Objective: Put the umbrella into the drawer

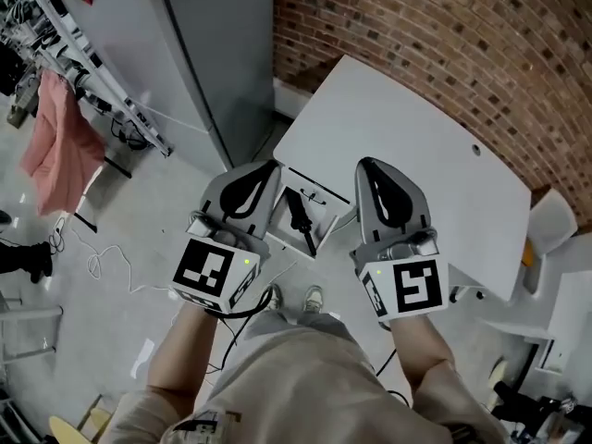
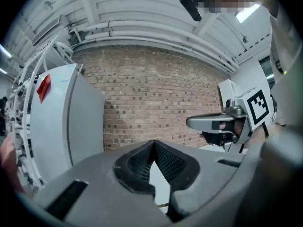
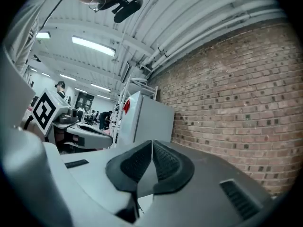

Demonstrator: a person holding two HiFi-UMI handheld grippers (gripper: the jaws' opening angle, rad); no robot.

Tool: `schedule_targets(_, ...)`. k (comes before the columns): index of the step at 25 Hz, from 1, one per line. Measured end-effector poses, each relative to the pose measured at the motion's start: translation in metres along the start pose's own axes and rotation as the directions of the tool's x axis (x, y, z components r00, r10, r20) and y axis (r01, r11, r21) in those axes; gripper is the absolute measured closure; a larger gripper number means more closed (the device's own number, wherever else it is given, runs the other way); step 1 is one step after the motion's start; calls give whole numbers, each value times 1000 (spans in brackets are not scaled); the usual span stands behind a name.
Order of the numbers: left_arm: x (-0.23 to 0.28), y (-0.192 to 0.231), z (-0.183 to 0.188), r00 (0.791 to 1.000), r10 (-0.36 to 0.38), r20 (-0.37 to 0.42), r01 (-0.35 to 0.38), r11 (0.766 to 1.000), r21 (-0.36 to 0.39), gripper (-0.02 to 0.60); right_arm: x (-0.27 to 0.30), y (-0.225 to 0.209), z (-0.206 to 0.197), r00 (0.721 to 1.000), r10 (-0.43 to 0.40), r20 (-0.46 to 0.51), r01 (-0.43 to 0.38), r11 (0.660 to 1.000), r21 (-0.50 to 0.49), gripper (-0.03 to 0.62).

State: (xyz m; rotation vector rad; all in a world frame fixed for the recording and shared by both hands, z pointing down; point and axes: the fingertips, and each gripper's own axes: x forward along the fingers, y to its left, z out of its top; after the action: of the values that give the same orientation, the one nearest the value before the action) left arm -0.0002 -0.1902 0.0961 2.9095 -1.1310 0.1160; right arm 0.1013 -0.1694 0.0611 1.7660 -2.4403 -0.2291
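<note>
- Left gripper [image 1: 270, 168] and right gripper [image 1: 366, 166] hang side by side, level and well above the floor. Each has its jaws pressed together with nothing between them, so I carry no load on either side.
- Umbrella [image 1: 301, 218] lies folded inside the open drawer [image 1: 326, 213], seen between the two grippers in the head view. Its dark length runs from about 11 o'clock to 5 o'clock, and the drawer juts from the near edge of the white table [image 1: 407, 137].
- I judge the umbrella light, with a stiff shaft under soft, rather slippery fabric that could slide or bunch in a loose pinch. If I had to shift it, I would close the jaws across its short axis near mid-length. It is too small here to tell which end is the handle.
- Only the head view shows the umbrella, the drawer and the table, and it places the left gripper at 8 o'clock of the drawer and the right at 3 o'clock.
- Only the gripper views confirm the pads meeting at the tips. Both look out level at the brick wall [image 2: 156, 98] and ceiling, not down at the drawer.
- The left gripper view catches the right gripper at 3 o'clock. The right gripper view catches the left gripper at 9 o'clock, with people [image 3: 104, 116] far off behind it.
</note>
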Motion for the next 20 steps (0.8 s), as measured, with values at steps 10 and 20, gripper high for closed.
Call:
schedule_targets(10,-27,-19,67,991,-16,134,13,1000,22,574,-36,-8,69,991,24,129,-28,999,32,580)
schedule_targets(20,-52,-19,54,990,49,132,-53,998,30,574,-59,16,54,991,109,77,-116,989,89,582)
